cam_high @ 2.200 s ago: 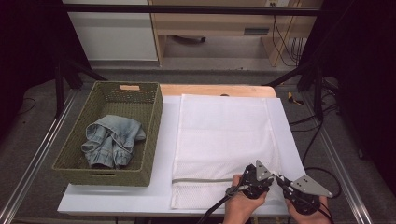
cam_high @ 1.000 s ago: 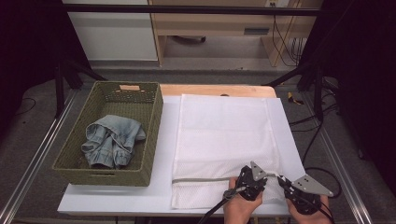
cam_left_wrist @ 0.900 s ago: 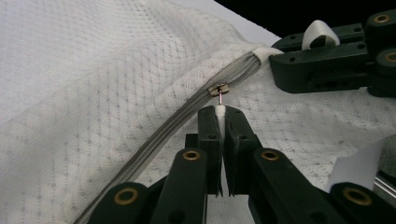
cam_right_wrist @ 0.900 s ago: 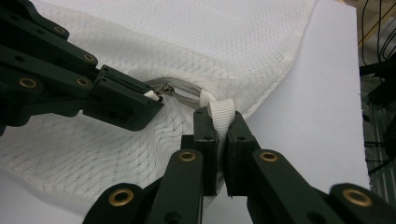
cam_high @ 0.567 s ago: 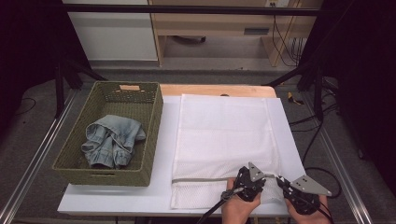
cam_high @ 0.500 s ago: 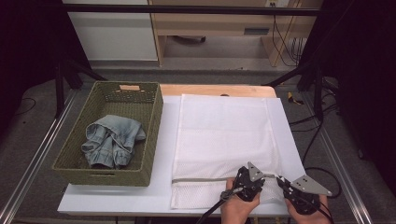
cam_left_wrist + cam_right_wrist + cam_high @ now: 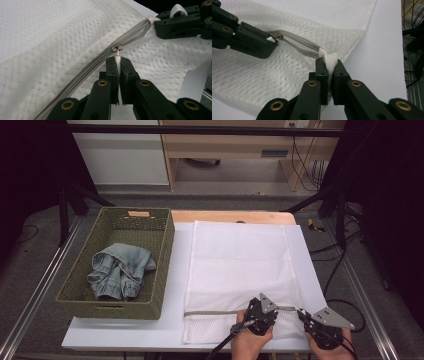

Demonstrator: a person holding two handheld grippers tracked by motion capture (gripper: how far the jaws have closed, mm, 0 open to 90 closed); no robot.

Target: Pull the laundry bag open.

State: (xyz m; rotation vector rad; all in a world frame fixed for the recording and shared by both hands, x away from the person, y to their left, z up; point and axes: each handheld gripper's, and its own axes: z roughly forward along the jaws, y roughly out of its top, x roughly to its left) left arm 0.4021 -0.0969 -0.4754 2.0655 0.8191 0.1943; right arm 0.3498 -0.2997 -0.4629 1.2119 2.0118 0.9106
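Note:
A white mesh laundry bag (image 7: 240,260) lies flat on the white table top (image 7: 125,335). Its grey zipper (image 7: 215,312) runs across near the front edge. My left gripper (image 7: 117,59) is shut on the small white pull tab just below the metal slider (image 7: 116,47). My right gripper (image 7: 330,62) is shut on the white webbing loop (image 7: 331,58) at the zipper's right end. Between slider and loop the two zipper tapes (image 7: 302,46) lie slightly apart. In the high view the left gripper (image 7: 274,309) and right gripper (image 7: 301,314) sit close together at the bag's front right corner.
A green woven basket (image 7: 166,245) stands at the left of the table with crumpled blue denim (image 7: 120,270) inside. Metal rails (image 7: 40,285) run along both sides of the table. Cables (image 7: 345,305) trail off to the right.
My left gripper has shifted a little to the left along the zipper, away from the right gripper. The right gripper has stayed where it was.

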